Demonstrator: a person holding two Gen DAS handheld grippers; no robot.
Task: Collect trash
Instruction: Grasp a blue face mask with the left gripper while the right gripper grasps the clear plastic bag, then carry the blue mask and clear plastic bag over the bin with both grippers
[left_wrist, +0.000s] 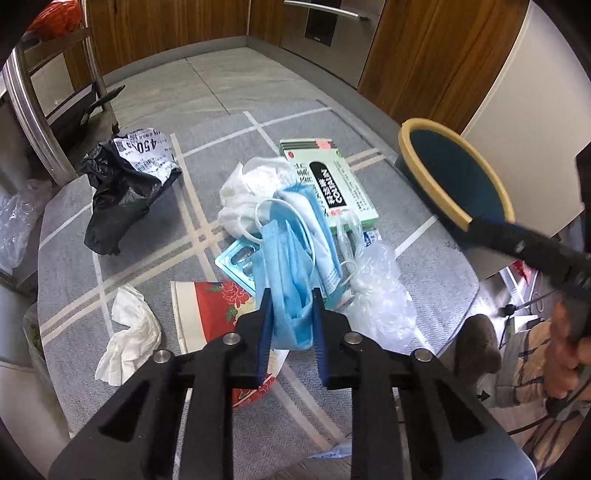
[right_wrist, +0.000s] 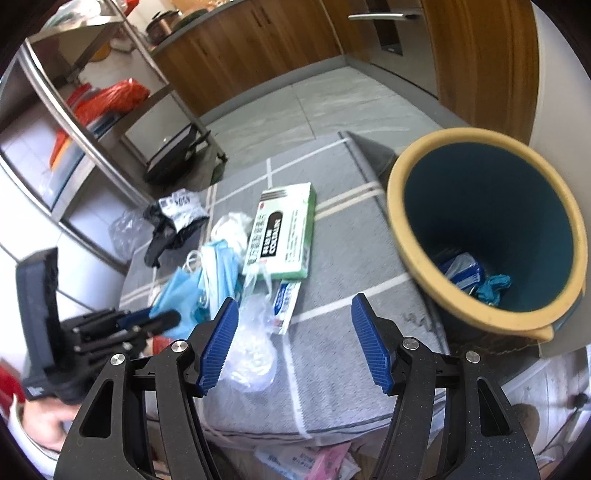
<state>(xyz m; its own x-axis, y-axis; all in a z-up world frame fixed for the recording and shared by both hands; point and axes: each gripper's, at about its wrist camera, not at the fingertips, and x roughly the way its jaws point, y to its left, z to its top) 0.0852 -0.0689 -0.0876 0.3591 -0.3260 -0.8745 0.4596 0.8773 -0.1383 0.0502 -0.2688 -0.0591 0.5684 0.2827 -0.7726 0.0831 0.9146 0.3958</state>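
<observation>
Landmark: the bin (right_wrist: 491, 236), dark inside with a yellow rim, stands at the far right corner of the surface (right_wrist: 332, 354); every place below is given from it.
Left tool (left_wrist: 291, 310): its 2 blue pads are drawn narrow and pinch the lower fold of a blue face mask (left_wrist: 291, 266), the side of the heap away from the bin. The bunched cloth gives the pads something thick to bite.
Right tool (right_wrist: 291, 343): spread wide and holding nothing, hanging over the surface just short of the bin. I judge it is kept there ready for the next piece.
Trash heap: well to the left of the bin lie a white wad (left_wrist: 251, 184), the masks, a green medicine box (right_wrist: 284, 236), a clear plastic bag (right_wrist: 251, 347) and a small tube (right_wrist: 286, 302); the box and tube are the nearest to the bin.
Farther from the bin: a black bag (left_wrist: 118, 206) with a printed label, a crumpled tissue (left_wrist: 129, 339) and a red flowered bowl (left_wrist: 218, 317).
Inside the bin: a few blue and white scraps lie at the bottom.
Step in hand: probably lifting the mask toward the bin; its ear loops tangle with the pile and could drag other pieces along.
</observation>
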